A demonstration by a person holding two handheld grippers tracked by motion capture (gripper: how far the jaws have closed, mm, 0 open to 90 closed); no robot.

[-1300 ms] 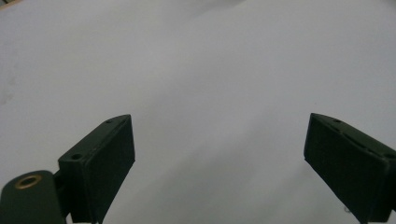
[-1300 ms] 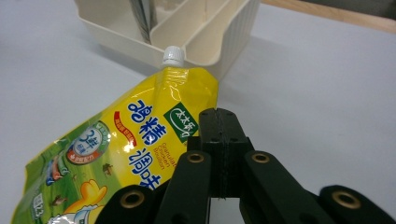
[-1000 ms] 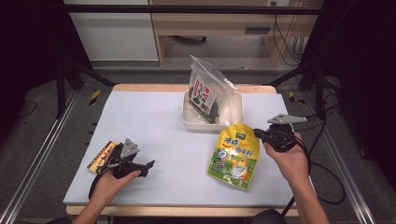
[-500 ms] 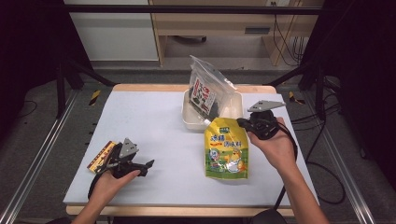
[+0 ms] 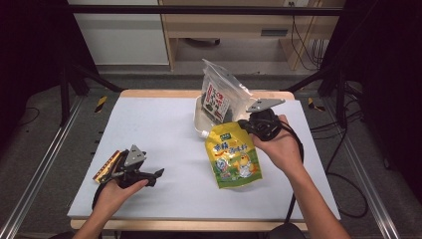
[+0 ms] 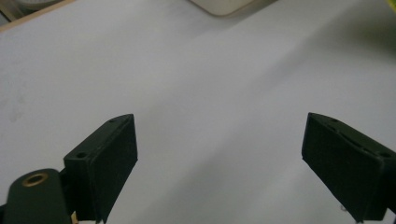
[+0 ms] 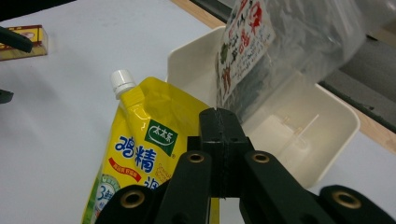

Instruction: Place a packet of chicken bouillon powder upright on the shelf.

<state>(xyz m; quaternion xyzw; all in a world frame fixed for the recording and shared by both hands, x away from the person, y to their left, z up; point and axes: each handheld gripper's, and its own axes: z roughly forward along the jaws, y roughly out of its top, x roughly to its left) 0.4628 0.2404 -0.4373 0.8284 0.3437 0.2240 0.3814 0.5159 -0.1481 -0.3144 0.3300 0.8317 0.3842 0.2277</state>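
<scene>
yellow pouch (image 7: 140, 154) with a green badge reading 太太乐, big blue words 鸡精 and a blue 3, clear bag (image 7: 261, 42) label too blurry to read

A white table (image 5: 169, 134) with a wooden edge carries a cream bin (image 5: 202, 119) near its far side, a yellow spouted pouch (image 5: 233, 157) just before it, and a small box (image 5: 107, 167) near the left edge.

You had a yellow pouch (image 5: 232, 155) with a white cap, green logo, blue lettering and a cartoon print; behind it a cream tray (image 7: 289, 126) holding a clear bag (image 5: 219, 94) with a white, red and black label; your grippers' jaws were black, the tabletop (image 5: 164, 124) pale grey
</scene>
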